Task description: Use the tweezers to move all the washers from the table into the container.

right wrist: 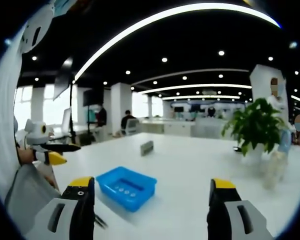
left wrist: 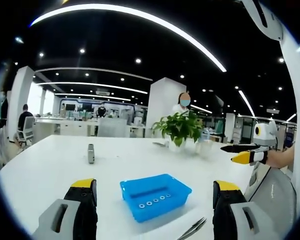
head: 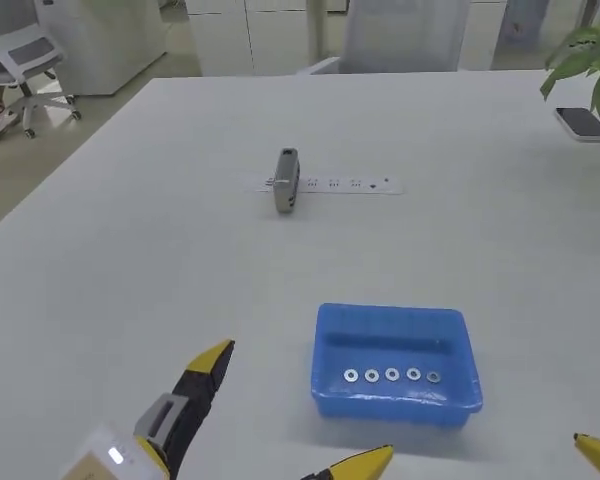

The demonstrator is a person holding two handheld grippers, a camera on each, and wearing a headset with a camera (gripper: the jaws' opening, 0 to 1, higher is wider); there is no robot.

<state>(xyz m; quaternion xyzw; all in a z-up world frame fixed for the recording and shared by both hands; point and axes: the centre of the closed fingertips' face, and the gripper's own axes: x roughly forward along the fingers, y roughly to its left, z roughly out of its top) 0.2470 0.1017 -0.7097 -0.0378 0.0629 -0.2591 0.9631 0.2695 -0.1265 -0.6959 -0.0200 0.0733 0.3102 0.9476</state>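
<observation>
Now left gripper (head: 300,403) and right gripper (left wrist: 227,153) hover wide open.

Grey rectangular metal device (head: 286,181): lay on the white table (head: 100,260), toward 12 o'clock.
White flat marked strip (head: 348,184): just beside it, at 3 o'clock.
Dark slim phone (head: 583,123): at 2 o'clock, near the green leafy plant (head: 588,58).

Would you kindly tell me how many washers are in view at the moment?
5 washers, side by side in one row inside the blue container, near its front wall; that wall might hide another.
</observation>
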